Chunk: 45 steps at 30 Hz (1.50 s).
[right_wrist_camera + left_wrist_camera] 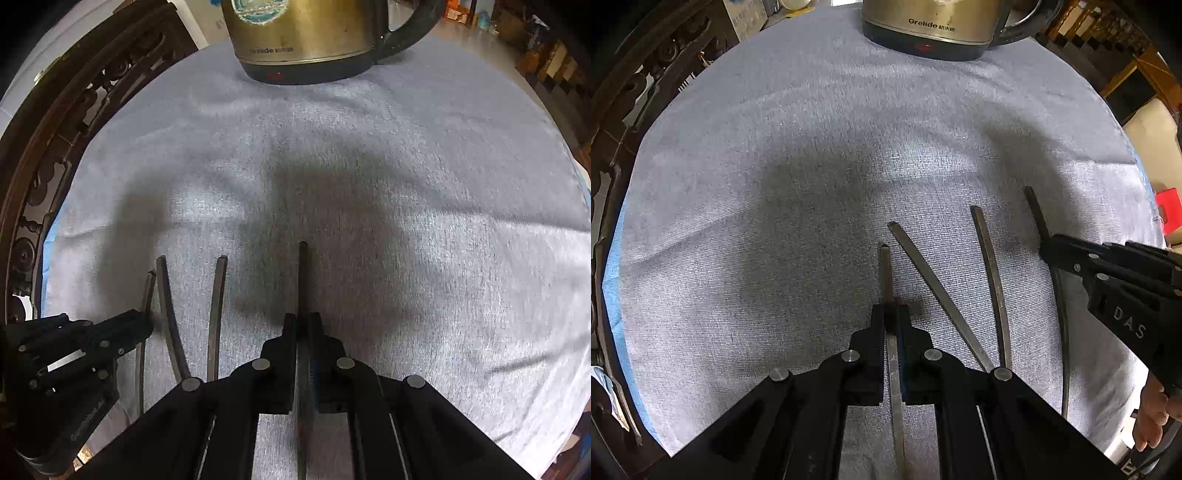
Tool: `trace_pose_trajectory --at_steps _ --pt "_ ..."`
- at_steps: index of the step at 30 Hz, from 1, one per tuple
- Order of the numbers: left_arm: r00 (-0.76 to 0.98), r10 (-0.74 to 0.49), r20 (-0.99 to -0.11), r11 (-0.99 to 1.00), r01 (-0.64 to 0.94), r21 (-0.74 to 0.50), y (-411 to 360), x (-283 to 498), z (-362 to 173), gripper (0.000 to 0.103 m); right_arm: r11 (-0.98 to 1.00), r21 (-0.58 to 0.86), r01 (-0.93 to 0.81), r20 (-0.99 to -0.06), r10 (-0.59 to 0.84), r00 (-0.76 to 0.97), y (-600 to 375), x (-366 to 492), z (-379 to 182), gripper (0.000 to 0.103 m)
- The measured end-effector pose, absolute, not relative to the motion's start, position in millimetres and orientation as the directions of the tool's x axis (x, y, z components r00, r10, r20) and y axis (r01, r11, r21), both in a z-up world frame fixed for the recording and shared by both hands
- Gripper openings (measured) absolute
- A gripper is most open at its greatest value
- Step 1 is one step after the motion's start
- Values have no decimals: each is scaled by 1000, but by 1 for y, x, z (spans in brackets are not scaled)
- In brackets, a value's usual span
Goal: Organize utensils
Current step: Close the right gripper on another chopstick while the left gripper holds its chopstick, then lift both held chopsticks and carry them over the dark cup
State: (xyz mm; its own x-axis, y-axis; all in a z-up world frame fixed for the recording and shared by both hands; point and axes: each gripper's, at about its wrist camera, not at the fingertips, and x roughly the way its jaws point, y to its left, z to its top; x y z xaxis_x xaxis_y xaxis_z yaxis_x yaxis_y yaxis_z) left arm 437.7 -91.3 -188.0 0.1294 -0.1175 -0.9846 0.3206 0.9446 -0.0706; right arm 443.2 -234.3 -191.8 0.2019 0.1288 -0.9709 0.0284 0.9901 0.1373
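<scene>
Four flat metal utensil handles lie fanned on a grey cloth (775, 184), their far ends pointing toward the kettle. My left gripper (891, 310) is shut on the leftmost handle (885, 273), which runs between its fingers. Two free handles (931, 280) (991, 273) lie to its right. My right gripper (1047, 247) is shut on the rightmost handle (1036, 214). In the right wrist view, the right gripper (303, 319) clamps that handle (303, 277), and the left gripper (147, 325) grips the leftmost one (149, 291). The utensils' working ends are hidden under the grippers.
A steel electric kettle (931, 29) (306, 37) stands at the far edge of the cloth. Dark carved wooden furniture (55, 147) borders the table on the left. A person's hand (1152, 417) holds the right gripper. A red object (1169, 206) sits beyond the right edge.
</scene>
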Motion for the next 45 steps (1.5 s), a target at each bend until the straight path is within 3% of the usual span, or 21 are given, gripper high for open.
trace_pose_trajectory --at_steps 8,21,33,45 --pt "206 -112 -972 960 273 -53 -78 413 -165 5 979 202 21 -935 186 302 -246 404 -159 7" --pt "362 -148 -920 964 260 -53 -42 355 -82 5 972 237 4 -844 204 496 -259 330 -88 7" --pt "577 -172 -799 976 212 -57 -9 277 -29 5 979 204 -8 -723 156 673 -255 248 -47 7" --pt "762 -174 -623 980 195 -36 20 179 10 5 981 186 -49 -535 143 833 -242 154 -25 7"
